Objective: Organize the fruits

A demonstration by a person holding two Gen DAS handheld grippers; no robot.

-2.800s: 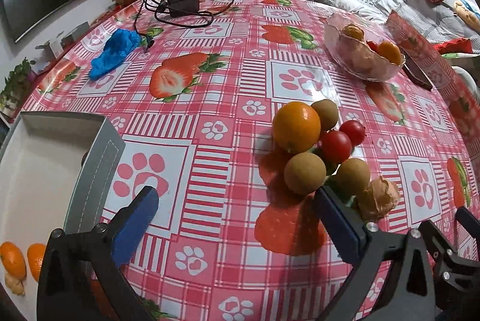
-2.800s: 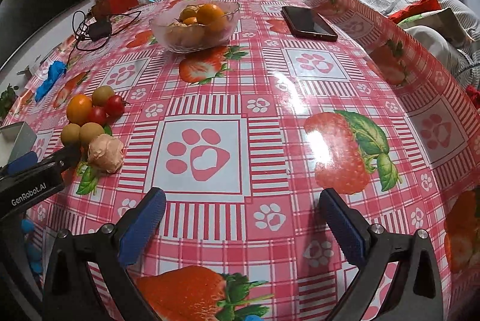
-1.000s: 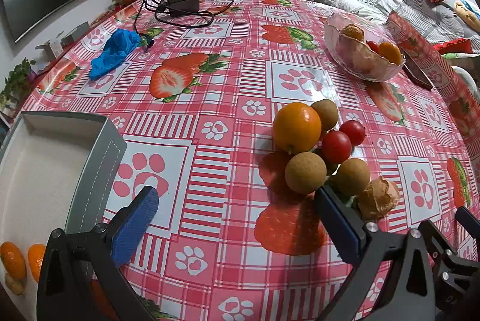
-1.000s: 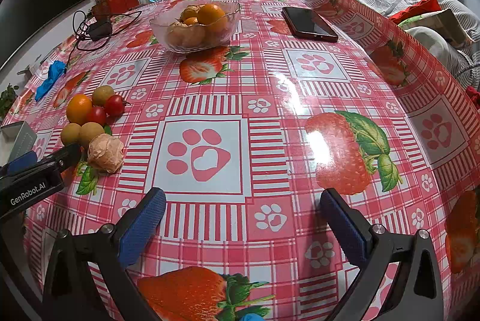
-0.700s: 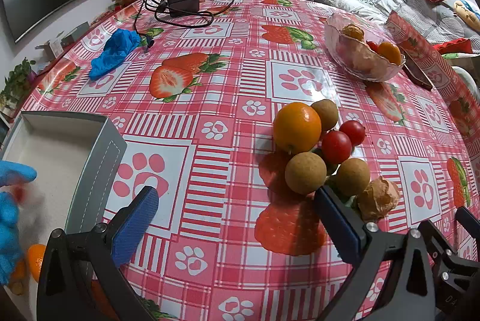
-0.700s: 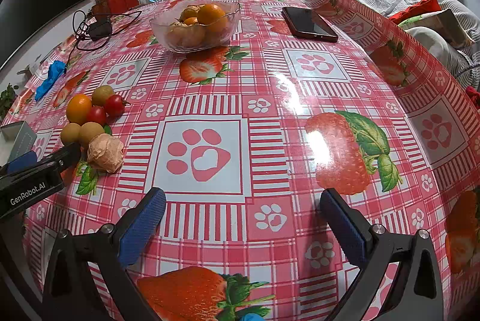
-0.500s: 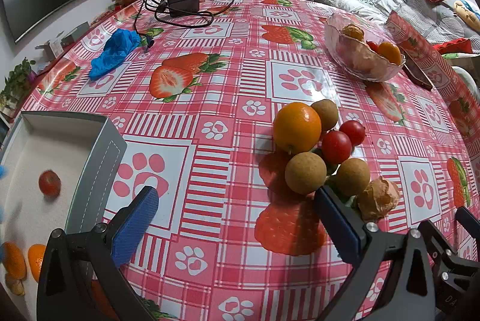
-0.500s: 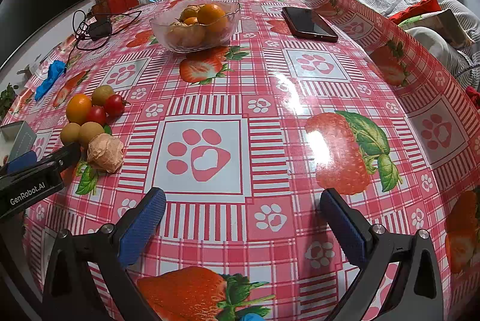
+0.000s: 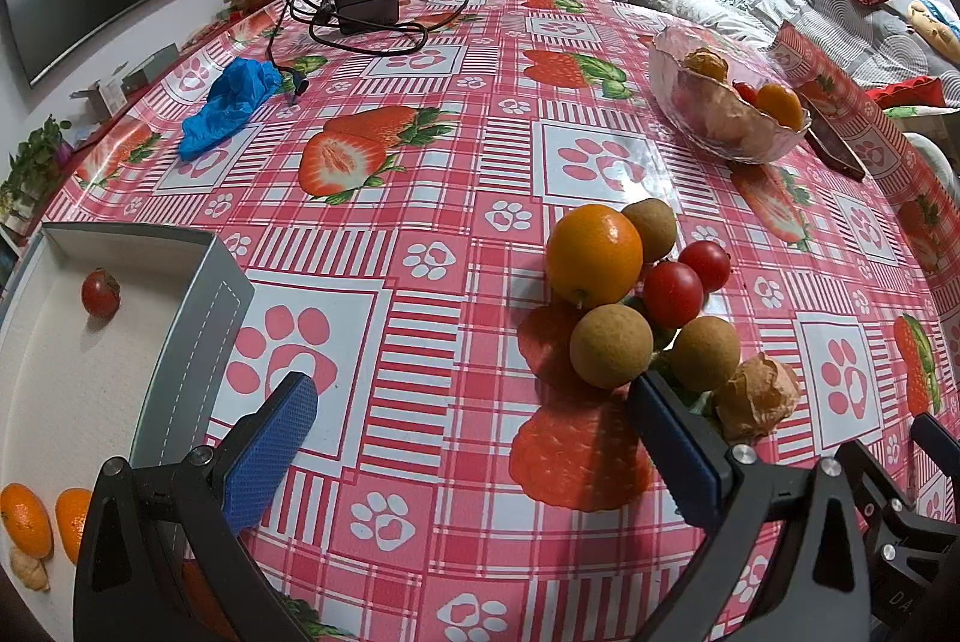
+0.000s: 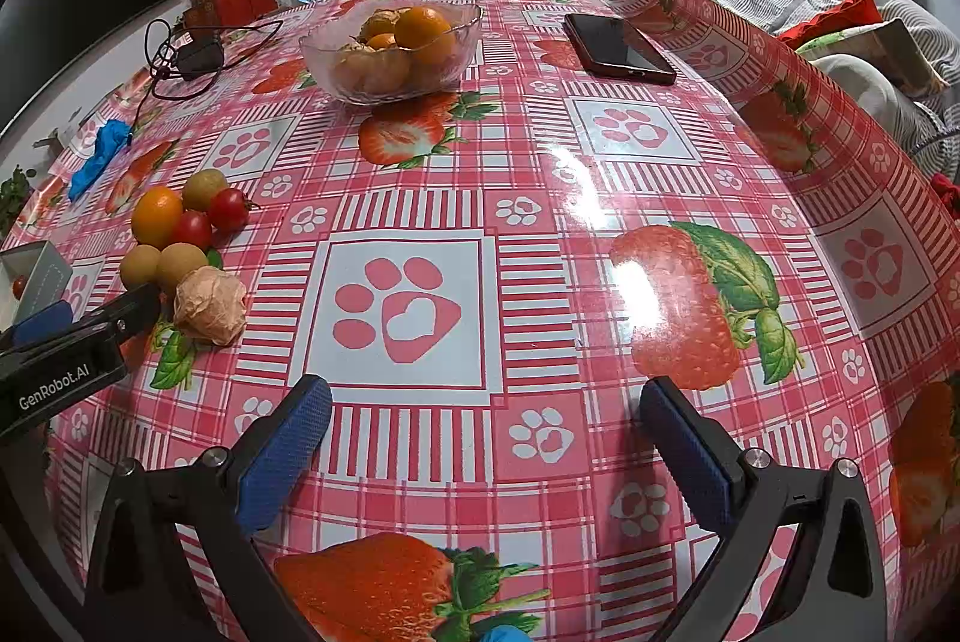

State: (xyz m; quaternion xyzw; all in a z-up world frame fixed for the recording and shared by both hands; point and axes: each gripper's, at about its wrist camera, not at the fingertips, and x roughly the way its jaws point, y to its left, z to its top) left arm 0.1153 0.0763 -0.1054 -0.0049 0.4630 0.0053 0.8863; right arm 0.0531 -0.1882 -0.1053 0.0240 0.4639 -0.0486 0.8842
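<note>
A pile of fruit lies on the tablecloth: an orange (image 9: 594,253), two cherry tomatoes (image 9: 672,285), three brown longans (image 9: 610,345) and a papery husk fruit (image 9: 757,396). The pile also shows in the right wrist view (image 10: 174,234). My left gripper (image 9: 474,438) is open and empty, just in front of the pile. A grey-edged white tray (image 9: 198,342) at the left holds a cherry tomato (image 9: 100,291) and two small oranges (image 9: 36,519). My right gripper (image 10: 486,438) is open and empty over bare tablecloth.
A glass bowl (image 10: 390,48) with oranges and husk fruits stands at the back, also in the left wrist view (image 9: 729,105). A phone (image 10: 618,48) lies beyond it. A blue glove (image 9: 231,102) and a charger with cable (image 9: 366,9) lie at the far left.
A blue-gloved hand came over the tray and left; a cherry tomato now lies in the tray. Both grippers have stayed still.
</note>
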